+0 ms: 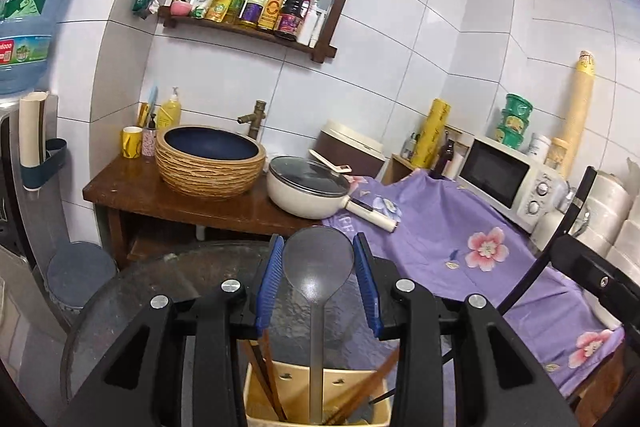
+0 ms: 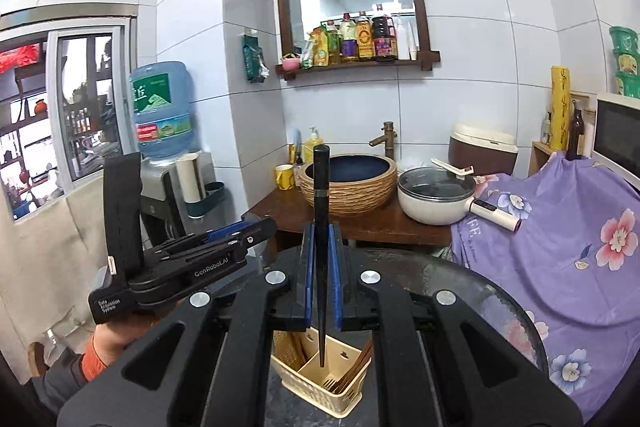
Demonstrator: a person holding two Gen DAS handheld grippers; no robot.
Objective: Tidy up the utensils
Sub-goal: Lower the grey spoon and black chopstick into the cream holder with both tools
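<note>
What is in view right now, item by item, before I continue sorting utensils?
Cream plastic utensil basket: one, cream, on the dark round glass table.
Brown wooden chopsticks: several, brown, leaning in the basket.
Grey metal spoon: one, grey, bowl up, in the left fingers.
Black tapered stick: one, black, upright in the right fingers, tip over the basket.
Cream lidded pan: one, cream, on the wooden counter.
Woven-look basin: one, tan outside, blue inside, beside the pan.
Purple floral cloth: one, purple, right of the counter.
White microwave: one, white, behind the cloth.
Left gripper: one, black, blue fingers, shut on the spoon.
Right gripper: one, black, blue fingers, shut on the stick.
</note>
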